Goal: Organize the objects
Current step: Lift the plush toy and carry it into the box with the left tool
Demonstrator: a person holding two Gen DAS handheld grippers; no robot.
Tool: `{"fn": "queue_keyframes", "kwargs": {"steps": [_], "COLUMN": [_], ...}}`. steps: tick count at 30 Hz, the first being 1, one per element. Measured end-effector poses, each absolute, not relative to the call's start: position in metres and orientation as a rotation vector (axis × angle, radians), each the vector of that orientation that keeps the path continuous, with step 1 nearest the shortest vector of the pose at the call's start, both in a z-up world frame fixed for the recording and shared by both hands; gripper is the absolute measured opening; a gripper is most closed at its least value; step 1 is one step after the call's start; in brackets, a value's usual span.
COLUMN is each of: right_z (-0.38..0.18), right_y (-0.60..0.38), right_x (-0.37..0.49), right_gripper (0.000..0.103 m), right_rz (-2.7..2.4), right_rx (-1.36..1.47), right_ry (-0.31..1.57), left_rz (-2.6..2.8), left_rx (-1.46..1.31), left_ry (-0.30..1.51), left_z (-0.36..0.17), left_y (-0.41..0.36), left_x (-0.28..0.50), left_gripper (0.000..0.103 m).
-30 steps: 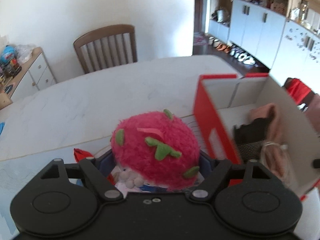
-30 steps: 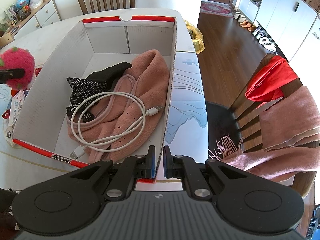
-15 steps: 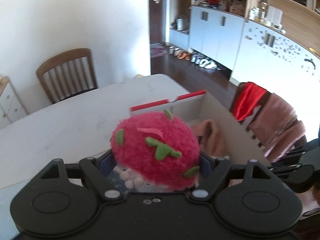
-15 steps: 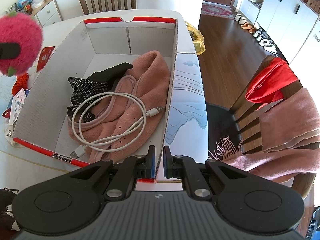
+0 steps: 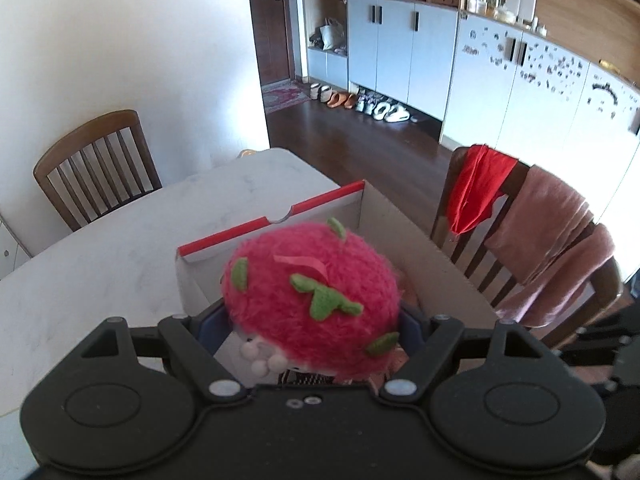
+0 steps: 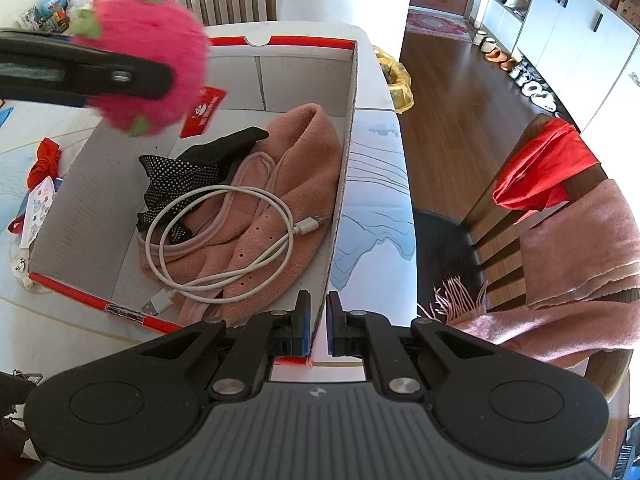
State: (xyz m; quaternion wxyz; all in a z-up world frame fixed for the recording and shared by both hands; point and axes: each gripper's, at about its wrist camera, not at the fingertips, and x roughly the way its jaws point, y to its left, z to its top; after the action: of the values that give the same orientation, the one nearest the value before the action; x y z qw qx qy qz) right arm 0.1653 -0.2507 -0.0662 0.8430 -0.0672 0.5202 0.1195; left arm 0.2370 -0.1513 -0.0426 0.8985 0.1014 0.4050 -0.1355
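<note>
While your left claw (image 5: 316, 320) pinches the pink plush strawberry (image 5: 312, 300) above the cardboard box (image 6: 344, 184), whose wall your right claw (image 6: 318, 328) clamps, lower and release it inside.

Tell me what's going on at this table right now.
A person is tidying loose things into a cardboard box. The left hand-held gripper is shut on a pink plush toy and holds it above the box's left side, not yet released. The right hand-held gripper pinches the box's near right wall, steadying it. Inside already lie a pink fleece garment, a black dotted glove and a coiled white cable.
</note>
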Motion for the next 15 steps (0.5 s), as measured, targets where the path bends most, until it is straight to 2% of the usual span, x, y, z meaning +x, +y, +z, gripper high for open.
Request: {"fn": "queue_keyframes", "kwargs": {"steps": [15], "right_z": [-0.067], "right_y": [-0.254], "right_x": [0.164], "right_gripper": [0.008], "right_rz": [0.265], "right_rx": [-0.132], "right_ry": [1.093], "left_rz": [-0.193], "left_rx": [0.213], "left_ry": [0.917], "left_z": [-0.093], "left_y": [-0.154], "left_x": [0.289], "left_gripper": [0.081]}}
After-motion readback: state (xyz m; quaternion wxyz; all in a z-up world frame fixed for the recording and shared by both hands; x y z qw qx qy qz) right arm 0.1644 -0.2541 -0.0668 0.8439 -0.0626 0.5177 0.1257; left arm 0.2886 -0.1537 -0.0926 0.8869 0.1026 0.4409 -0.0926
